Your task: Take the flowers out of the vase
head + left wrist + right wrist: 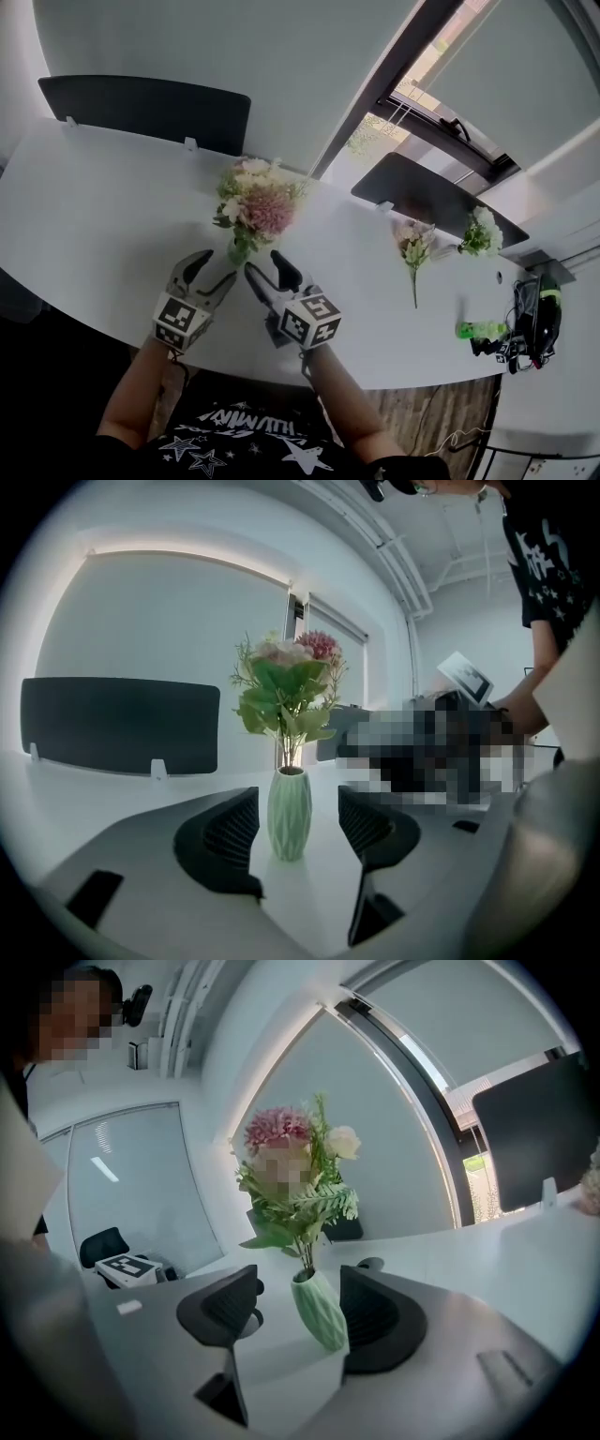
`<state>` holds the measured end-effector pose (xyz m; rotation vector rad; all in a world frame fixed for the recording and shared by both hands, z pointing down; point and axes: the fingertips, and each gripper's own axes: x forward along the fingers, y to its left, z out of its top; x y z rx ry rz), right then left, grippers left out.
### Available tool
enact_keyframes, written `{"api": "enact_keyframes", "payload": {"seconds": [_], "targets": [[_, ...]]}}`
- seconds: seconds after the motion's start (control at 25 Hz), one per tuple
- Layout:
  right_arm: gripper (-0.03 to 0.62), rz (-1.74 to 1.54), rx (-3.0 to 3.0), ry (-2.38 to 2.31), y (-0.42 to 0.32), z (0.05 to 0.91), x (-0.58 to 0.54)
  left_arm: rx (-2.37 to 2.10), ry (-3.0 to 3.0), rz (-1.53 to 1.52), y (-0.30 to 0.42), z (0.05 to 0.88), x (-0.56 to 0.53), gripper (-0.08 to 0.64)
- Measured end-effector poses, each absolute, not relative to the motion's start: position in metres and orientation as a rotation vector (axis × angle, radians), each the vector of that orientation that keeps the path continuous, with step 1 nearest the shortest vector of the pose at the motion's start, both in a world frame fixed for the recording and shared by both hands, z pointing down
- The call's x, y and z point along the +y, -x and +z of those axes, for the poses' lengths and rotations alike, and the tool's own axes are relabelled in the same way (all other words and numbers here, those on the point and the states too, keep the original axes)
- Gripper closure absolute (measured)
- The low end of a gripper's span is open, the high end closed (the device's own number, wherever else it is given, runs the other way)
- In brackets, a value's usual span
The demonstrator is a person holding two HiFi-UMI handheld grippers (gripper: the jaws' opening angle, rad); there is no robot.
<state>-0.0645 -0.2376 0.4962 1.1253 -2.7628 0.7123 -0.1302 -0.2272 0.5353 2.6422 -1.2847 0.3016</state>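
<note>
A pale green ribbed vase [239, 251] stands on the white table [84, 216] with a bunch of pink and cream flowers [258, 202] and green leaves in it. My left gripper [216, 269] and right gripper [265, 264] both point at the vase from the near side, just short of it. In the left gripper view the vase [289, 813] stands framed between the open jaws of the left gripper [295, 822], with a gap on each side. The right gripper [300, 1302] is open too, and there the vase [321, 1309] looks close to the right-hand jaw.
A pink flower [413, 246] and a white flower [481, 232] lie on the table to the right. Black divider panels [145, 108] [422, 192] stand along the far edge. Green and black gear [530, 323] sits at the right end. The table's front edge runs just behind my grippers.
</note>
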Motion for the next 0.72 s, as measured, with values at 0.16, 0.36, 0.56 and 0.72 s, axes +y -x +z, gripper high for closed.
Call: {"api": "enact_keyframes", "payload": {"seconds": [0.16, 0.36, 0.56, 0.72], "targets": [[0.345, 0.726, -2.757, -1.048, 0.076, 0.502, -0.251, -1.236, -2.670, 0.305, 0.120, 0.540, -0.240, 0.267], [0.345, 0.733, -2.759, -1.005, 0.084, 0.509, -0.267, -1.247, -2.678, 0.320, 0.114, 0.552, -0.259, 0.238], [0.345, 0.744, -2.761, -0.970, 0.094, 0.513, -0.275, -1.250, -2.668, 0.360, 0.109, 0.566, -0.269, 0.230], [0.345, 0.678, -2.759, -0.924, 0.099, 0.514, -0.279, -1.261, -2.676, 0.387, 0.104, 0.572, -0.277, 0.232]]}}
